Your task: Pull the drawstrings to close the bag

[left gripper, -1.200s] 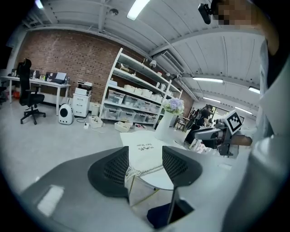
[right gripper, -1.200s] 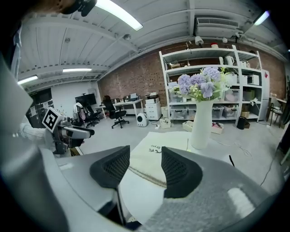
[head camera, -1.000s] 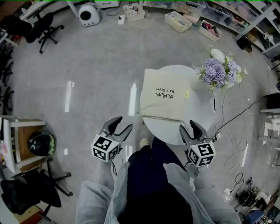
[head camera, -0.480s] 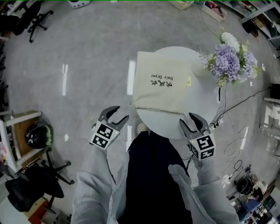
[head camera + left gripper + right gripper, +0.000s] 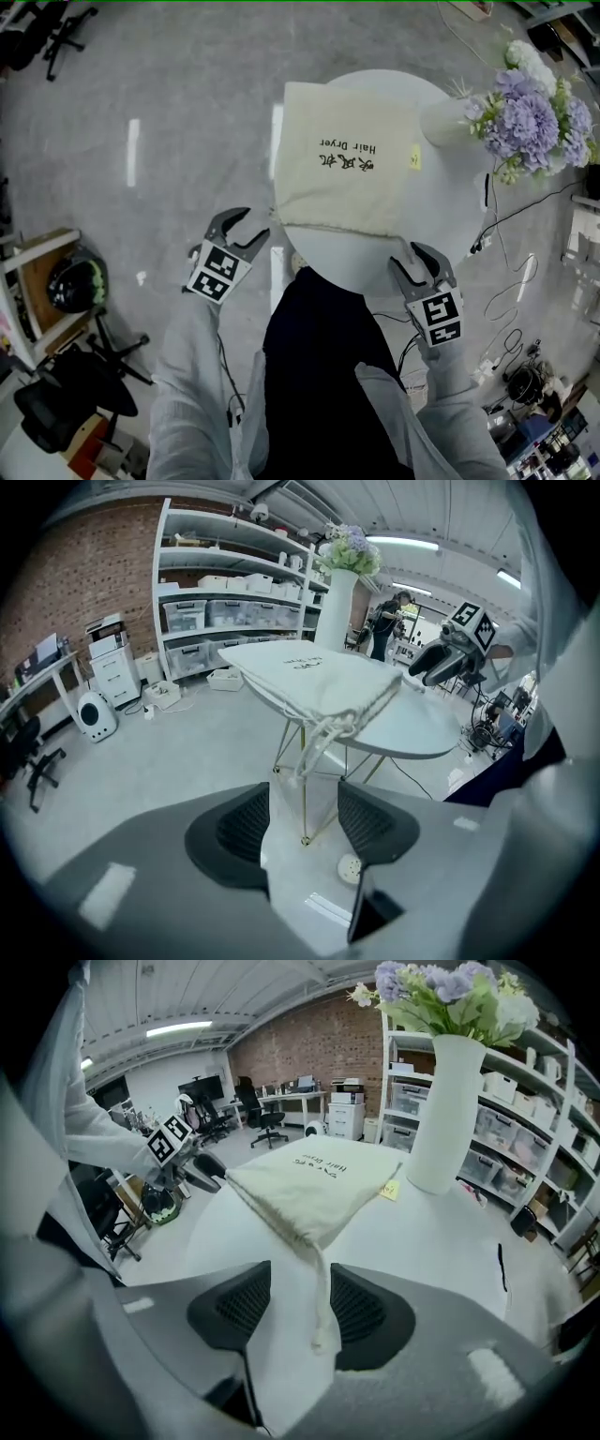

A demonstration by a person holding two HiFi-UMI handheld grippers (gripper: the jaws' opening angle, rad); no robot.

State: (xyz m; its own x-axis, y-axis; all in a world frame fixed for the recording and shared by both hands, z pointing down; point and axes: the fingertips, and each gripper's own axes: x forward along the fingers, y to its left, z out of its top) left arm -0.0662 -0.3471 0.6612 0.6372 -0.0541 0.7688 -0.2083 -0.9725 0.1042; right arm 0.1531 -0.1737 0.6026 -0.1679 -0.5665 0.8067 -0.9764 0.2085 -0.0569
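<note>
Round white table (image 5: 445, 220): drawstring bag (image 5: 347, 178) laid flat. Left gripper (image 5: 246, 229) and right gripper (image 5: 409, 259) held spread, nothing pinched. Left drawstring (image 5: 322, 731) and right drawstring (image 5: 323, 1279) best pinched near ends, then pulled apart evenly.

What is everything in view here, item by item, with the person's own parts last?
table: one, white, round, centre.
bag: one, cream, printed, flat on the table.
left drawstring: one, cream, hanging off the table edge.
right drawstring: one, cream, lying on the table.
vase: one, white, table's far right, holding purple flowers.
yellow tag: one, beside the vase.
helmet: one, black, far left.
left gripper: one, grey; jaws just opened wider, nothing between.
right gripper: one, grey; jaws just narrowed slightly, open, right drawstring between, unpinched.
</note>
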